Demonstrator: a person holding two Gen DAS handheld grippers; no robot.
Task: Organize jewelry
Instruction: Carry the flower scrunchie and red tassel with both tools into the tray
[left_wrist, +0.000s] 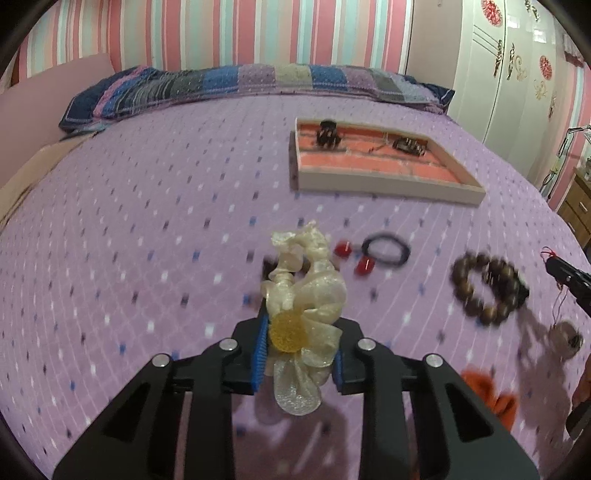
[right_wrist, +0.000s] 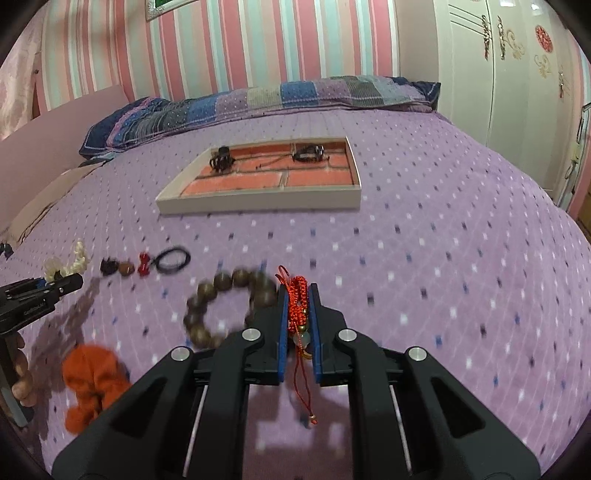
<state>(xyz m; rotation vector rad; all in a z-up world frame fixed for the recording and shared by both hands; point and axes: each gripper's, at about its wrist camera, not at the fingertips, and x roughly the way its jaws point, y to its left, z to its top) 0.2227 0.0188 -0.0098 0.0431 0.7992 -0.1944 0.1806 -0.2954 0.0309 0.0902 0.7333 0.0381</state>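
Left wrist view: my left hand-held gripper (left_wrist: 301, 354) grasps a cream ribbon bow (left_wrist: 308, 295); right hand-held gripper (right_wrist: 298, 314) grasps a red cord bracelet (right_wrist: 297, 306).

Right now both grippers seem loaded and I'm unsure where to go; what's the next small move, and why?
Probably carry both forward to the tray: the left gripper clamps the cream scrunchie, the right gripper clamps the red cord bracelet, and the tray's front compartments look free.

Two wrist fisheyes look down along their grippers, close over a bed (left_wrist: 147, 206); both share the tray (left_wrist: 384, 184) at upper centre.
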